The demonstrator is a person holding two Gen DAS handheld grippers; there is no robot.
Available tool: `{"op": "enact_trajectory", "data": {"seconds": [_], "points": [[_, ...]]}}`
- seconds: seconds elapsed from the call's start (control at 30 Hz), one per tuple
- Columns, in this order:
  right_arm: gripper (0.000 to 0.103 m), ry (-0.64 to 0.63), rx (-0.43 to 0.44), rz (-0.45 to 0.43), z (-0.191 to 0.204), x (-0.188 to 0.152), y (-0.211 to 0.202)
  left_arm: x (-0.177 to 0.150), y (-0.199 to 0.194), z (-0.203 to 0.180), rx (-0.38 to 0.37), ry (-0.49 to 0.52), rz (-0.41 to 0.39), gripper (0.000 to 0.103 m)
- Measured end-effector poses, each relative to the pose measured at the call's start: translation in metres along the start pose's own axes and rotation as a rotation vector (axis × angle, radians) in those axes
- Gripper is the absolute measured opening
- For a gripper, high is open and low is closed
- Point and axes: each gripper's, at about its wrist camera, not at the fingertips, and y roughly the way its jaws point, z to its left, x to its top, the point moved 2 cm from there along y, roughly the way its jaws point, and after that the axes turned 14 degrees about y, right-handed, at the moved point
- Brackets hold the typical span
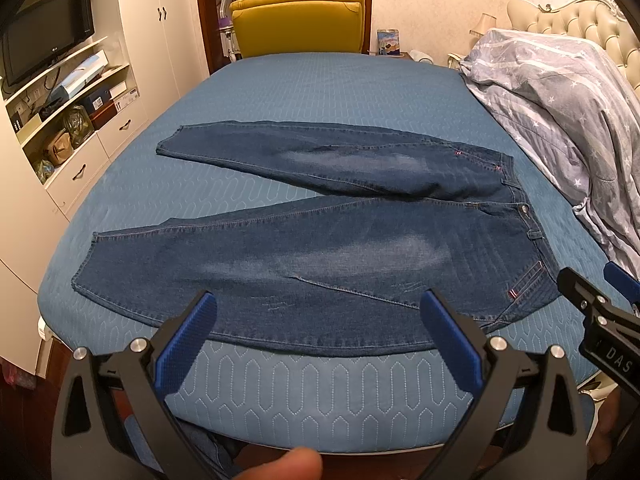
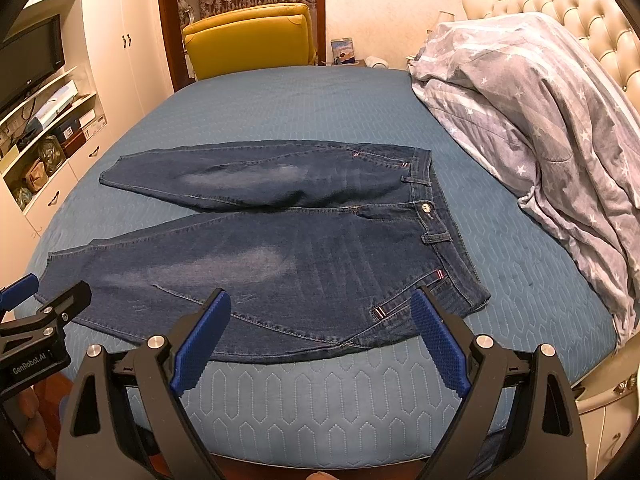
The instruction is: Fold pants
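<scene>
A pair of dark blue jeans (image 1: 320, 248) lies flat on the blue bedspread (image 1: 320, 92), its legs spread in a V toward the left and its waistband (image 2: 436, 216) on the right. My left gripper (image 1: 318, 300) is open and hangs over the near leg by the bed's front edge, holding nothing. My right gripper (image 2: 320, 296) is open too, above the near hip and pocket area of the jeans (image 2: 280, 248). Each gripper shows in the other's view: the right gripper (image 1: 592, 280) at the right margin, the left gripper (image 2: 54, 286) at the left margin.
A crumpled grey star-print duvet (image 2: 540, 120) is heaped along the right side of the bed against a tufted headboard (image 2: 580, 12). A yellow armchair (image 1: 298, 20) stands beyond the far edge. A cream cabinet with a TV (image 1: 48, 32) and shelves lines the left wall.
</scene>
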Motion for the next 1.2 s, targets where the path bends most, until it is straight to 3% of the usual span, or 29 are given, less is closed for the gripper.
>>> {"op": "enact_trajectory", "data": {"seconds": [0.3, 0.4, 0.47, 0.63, 0.77, 0.97, 1.2], "points": [[0.088, 0.008, 0.017, 0.034, -0.003, -0.001, 0.012, -0.002, 0.004, 0.002, -0.020, -0.024, -0.011, 0.102], [0.088, 0.009, 0.047, 0.081, -0.010, 0.003, 0.028, -0.003, 0.011, 0.005, -0.051, -0.026, -0.046, 0.102], [0.088, -0.002, 0.061, 0.120, -0.018, 0.012, 0.047, -0.003, 0.020, 0.005, -0.121, -0.032, -0.055, 0.102], [0.088, 0.016, 0.046, 0.185, -0.064, 0.067, 0.112, -0.004, 0.049, 0.012, -0.199, -0.029, -0.001, 0.102], [0.088, 0.085, 0.034, 0.258, -0.123, 0.146, 0.196, -0.007, 0.071, 0.026, -0.230, -0.075, 0.035, 0.102], [0.088, 0.080, -0.123, 0.274, -0.186, 0.236, 0.307, -0.010, 0.105, 0.053, -0.239, -0.147, 0.064, 0.102], [0.082, 0.114, -0.083, 0.318, -0.213, 0.274, 0.390, -0.012, 0.141, 0.083, -0.209, -0.213, 0.104, 0.102]]}}
